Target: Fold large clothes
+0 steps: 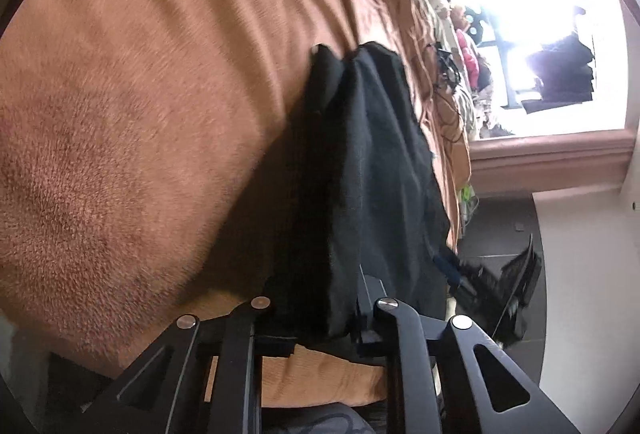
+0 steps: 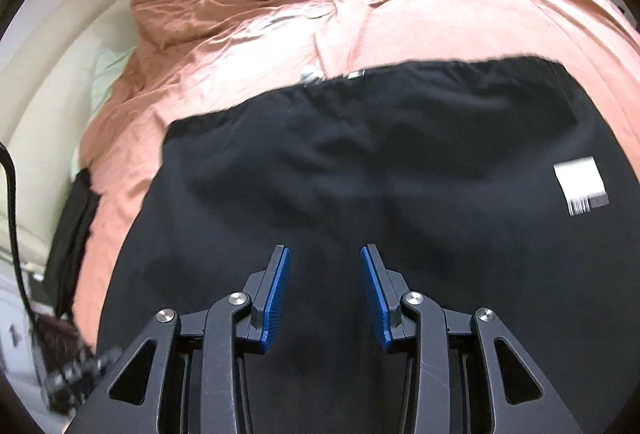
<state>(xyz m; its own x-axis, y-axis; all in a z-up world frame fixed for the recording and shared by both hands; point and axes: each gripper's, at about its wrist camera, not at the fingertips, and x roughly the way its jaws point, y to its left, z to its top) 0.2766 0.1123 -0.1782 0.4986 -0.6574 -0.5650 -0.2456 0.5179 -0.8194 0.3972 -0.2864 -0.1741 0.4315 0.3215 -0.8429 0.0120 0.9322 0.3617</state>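
From the left wrist camera, the left gripper (image 1: 320, 318) is pinching a bunched-up edge of the black garment (image 1: 360, 162), which hangs in thick folds off the fingers above the orange-brown bedspread (image 1: 140, 94), so I'd say a fold is only mid-way here. Over on the right wrist camera, the right gripper (image 2: 325, 294) hovers spread wide with nothing between its blue pads (image 2: 276, 298). The black garment (image 2: 360, 162) lies mostly flat across the near side of the bedspread (image 2: 400, 22), white tag (image 2: 582, 186) toward the right edge, most of the folding still left.

Left gripper's fingers (image 1: 362, 298) buried in black garment (image 1: 360, 174); white tag's (image 2: 581, 185) print motion-blurred.
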